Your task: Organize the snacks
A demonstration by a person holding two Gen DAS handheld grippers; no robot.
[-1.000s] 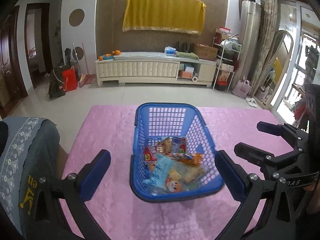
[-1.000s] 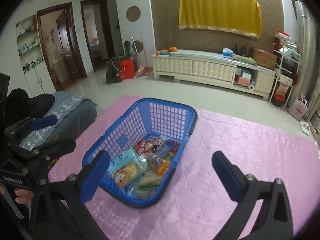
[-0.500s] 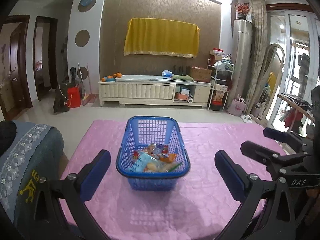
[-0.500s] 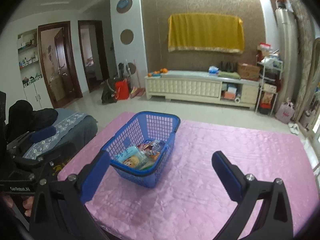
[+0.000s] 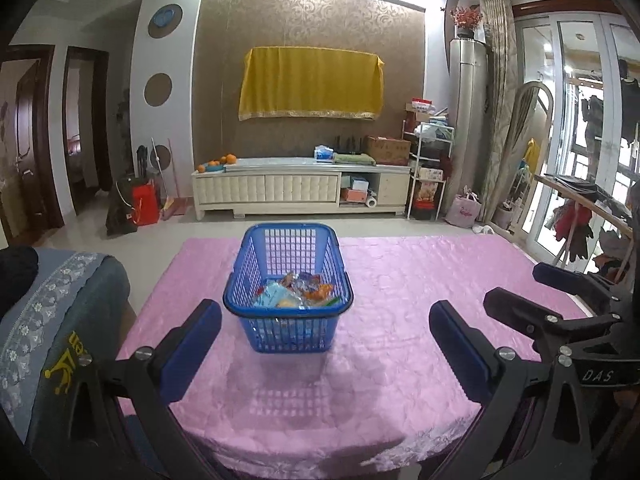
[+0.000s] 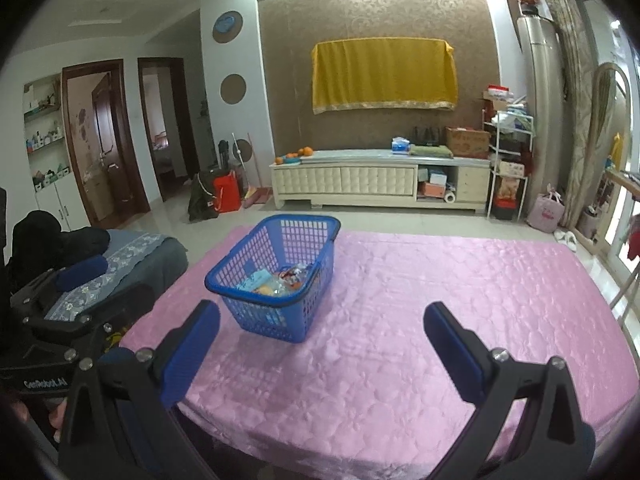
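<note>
Within the last second we have drawn both grippers up and back: a moment ago the blue basket (image 5: pixel 288 288) filled the lower middle of each view and we looked down into it, and now it sits small and farther off, seen more from the side. We read that as the loading being done, since every snack packet (image 5: pixel 298 294) we can see lies inside the basket and none rests on the pink cloth (image 5: pixel 420 292) around it. The task looks close to finished, or finished.

The left gripper (image 5: pixel 325 350) hangs released, its jaws spread wide with nothing between them. The right gripper (image 6: pixel 322 346) is likewise spread and empty. Both hover over the near edge of the table, well apart from the basket.

The basket stands upright toward the left half of the table, roughly midway between its near and far edges. It is rigid plastic with lattice walls, a rolled rim and rounded corners, tapering toward its base. The packets in it are crinkly, glossy film in pale blue, orange and red, lying heaped and overlapping; we cannot read their labels. The cloth is a satin-like quilted fabric with a raised pattern, and it catches the basket's gridded shadow. The gripper fingers (image 6: pixel 192 354) carry matte blue pads on black frames.
</note>
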